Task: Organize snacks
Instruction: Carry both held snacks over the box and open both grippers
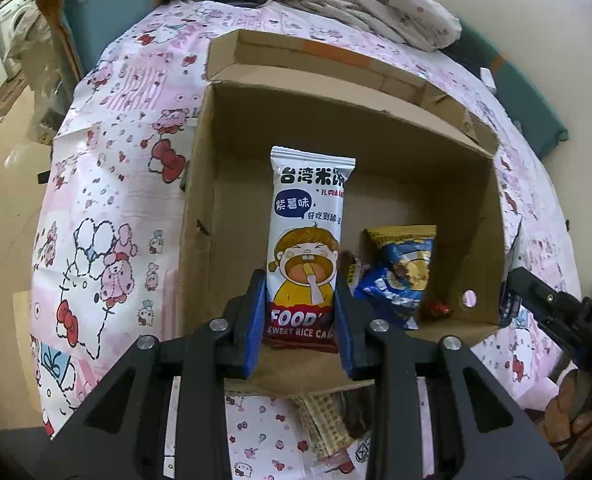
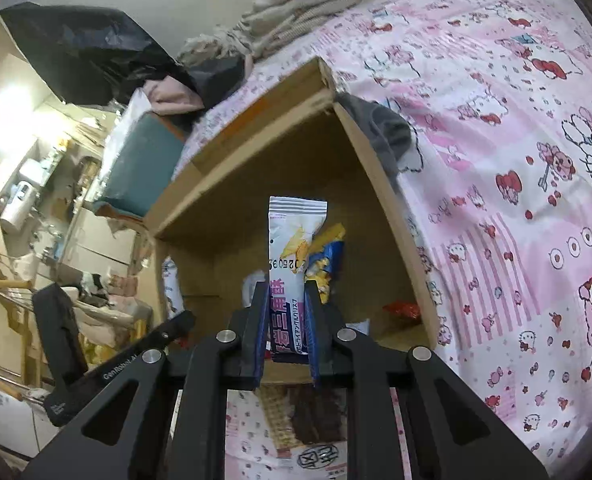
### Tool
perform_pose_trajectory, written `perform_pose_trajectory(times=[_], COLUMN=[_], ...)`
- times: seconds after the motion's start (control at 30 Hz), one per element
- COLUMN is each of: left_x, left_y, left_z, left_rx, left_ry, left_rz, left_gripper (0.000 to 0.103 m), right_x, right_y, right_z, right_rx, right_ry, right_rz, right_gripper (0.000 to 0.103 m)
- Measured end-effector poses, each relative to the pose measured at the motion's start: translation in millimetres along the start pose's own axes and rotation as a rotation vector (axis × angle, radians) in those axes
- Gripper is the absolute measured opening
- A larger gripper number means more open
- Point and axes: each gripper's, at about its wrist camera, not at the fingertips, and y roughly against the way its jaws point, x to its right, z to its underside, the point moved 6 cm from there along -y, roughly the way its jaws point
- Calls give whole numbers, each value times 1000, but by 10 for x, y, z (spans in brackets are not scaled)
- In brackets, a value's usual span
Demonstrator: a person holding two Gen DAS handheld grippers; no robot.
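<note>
Left wrist view: we've got the left gripper (image 1: 301, 312) w/ its blue-padded jaws narrowed and clamped on the lower part of a white rice-cake snack packet (image 1: 308, 240) w/ a cartoon child & "SWEET RICE" lettering. Packet stands upright btwn the pads, held above the open brown cardboard box (image 1: 232, 184). Box sits on a pink cartoon-print bedsheet (image 1: 108, 208). Inside the box, at the near right, lie a blue-and-yellow crinkled snack bag (image 1: 400, 276) & a small red wrapper (image 1: 436, 308). Right gripper (image 1: 552, 312) shows at the right edge, just beside the box's right wall; its jaws can't be told here. A wafer-pattern snack pack (image 1: 324, 416) lies on the sheet in front of the box.

Right wrist view: we see the right gripper (image 2: 286, 328) w/ jaws nearly together, pinching a slim white-and-purple snack packet (image 2: 292, 264), print upside down, upright over the same box. Blue-and-yellow bag sits just behind it, red wrapper in the right corner. Left gripper's black body shows lower left.
</note>
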Motion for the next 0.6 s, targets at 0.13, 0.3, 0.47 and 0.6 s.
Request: perform_pose_trajectory(times=[0.13, 0.3, 0.47, 0.6], left_x=[24, 65, 66, 71], left_y=[-36, -23, -4, 18], left_z=[18, 37, 50, 45], left_rx=[-18, -11, -17, -7], left_ry=[7, -13, 3, -1], left_rz=[23, 25, 44, 45], left_gripper=[28, 28, 28, 28], right_x=[-26, 11, 30, 7], right_y=[-44, -117, -146, -156], right_z=[9, 13, 16, 15], right_rx=[-8, -33, -41, -43], right_ry=[21, -8, -18, -14], right_rz=[11, 9, 13, 11], right_gripper=[18, 18, 19, 21])
